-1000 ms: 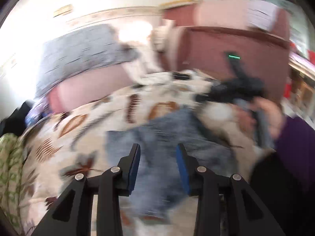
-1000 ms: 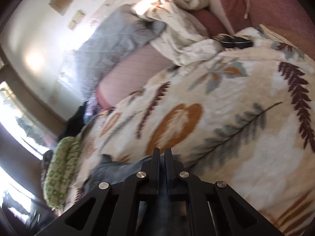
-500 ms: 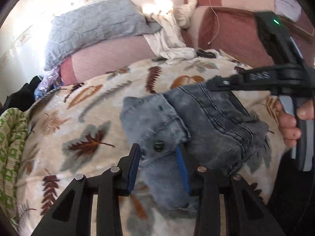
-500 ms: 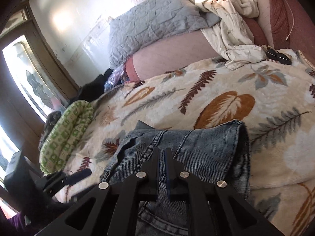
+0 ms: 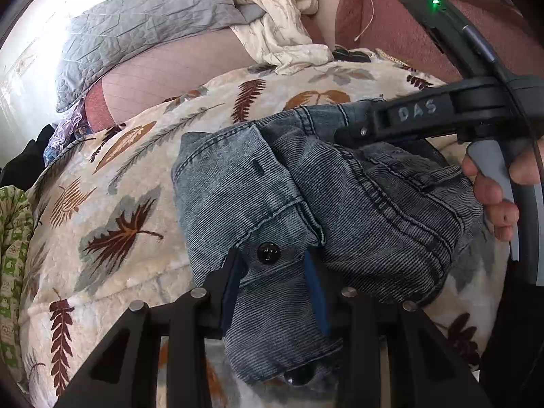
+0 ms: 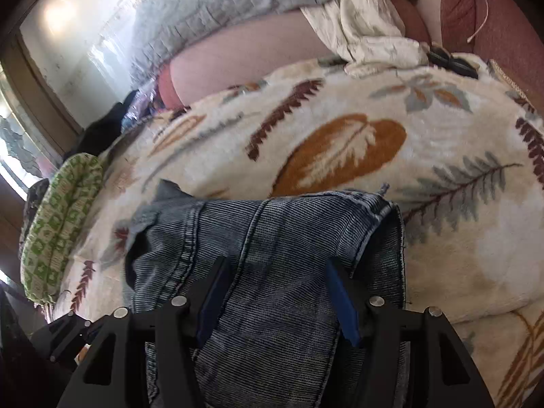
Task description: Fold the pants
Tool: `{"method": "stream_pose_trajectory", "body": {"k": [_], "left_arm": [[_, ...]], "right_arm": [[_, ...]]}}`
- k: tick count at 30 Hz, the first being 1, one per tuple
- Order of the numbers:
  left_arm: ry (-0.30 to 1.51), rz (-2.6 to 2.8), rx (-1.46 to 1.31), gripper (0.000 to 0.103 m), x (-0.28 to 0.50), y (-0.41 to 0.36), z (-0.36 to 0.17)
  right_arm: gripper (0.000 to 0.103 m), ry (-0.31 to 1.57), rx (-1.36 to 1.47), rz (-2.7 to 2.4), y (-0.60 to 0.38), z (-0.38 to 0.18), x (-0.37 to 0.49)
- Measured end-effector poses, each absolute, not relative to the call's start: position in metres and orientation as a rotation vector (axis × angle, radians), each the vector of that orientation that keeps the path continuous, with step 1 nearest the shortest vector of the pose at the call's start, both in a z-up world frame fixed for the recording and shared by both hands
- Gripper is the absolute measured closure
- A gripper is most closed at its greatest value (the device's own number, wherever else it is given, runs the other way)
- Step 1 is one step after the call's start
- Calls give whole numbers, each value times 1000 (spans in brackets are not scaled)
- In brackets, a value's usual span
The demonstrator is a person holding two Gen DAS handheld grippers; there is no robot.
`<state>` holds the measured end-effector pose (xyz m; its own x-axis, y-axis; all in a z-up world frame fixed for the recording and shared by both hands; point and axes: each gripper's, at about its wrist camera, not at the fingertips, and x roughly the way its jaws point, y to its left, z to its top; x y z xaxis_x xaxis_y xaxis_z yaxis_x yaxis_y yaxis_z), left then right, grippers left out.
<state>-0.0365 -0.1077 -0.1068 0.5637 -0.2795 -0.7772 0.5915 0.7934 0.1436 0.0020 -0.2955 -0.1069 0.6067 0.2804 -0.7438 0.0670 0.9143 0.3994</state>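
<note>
- Already folded into a compact bundle, the jeans (image 5: 306, 204) lie on the leaf-patterned blanket (image 5: 119, 187) of the bed.
- Left hand-held gripper (image 5: 272, 268) hovers part-open over the waistband button (image 5: 268, 252), apparently gripping nothing.
- Right hand-held gripper (image 6: 277, 285), jaws just opened, straddles the denim without pinching it.
- Both point down at the bundle, directly ahead; the left seems nearer its loose edge.

faded blue pants (image 5: 340, 200), leaf-patterned cream blanket (image 5: 136, 183)
</note>
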Motion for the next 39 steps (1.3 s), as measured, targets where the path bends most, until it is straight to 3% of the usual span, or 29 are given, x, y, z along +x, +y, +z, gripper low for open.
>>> {"method": "stream_pose_trajectory", "body": {"k": [7, 14, 27, 39], "left_arm": [[808, -495, 430, 62, -39, -111, -107], [782, -405, 416, 47, -47, -102, -91], [676, -332, 479, 46, -74, -94, -53], [630, -278, 460, 46, -81, -78, -30]], "right_arm": [[41, 945, 351, 115, -290, -117, 7], [40, 864, 292, 84, -283, -98, -7], [40, 594, 253, 132, -273, -47, -61], [40, 632, 297, 214, -254, -54, -83]]}}
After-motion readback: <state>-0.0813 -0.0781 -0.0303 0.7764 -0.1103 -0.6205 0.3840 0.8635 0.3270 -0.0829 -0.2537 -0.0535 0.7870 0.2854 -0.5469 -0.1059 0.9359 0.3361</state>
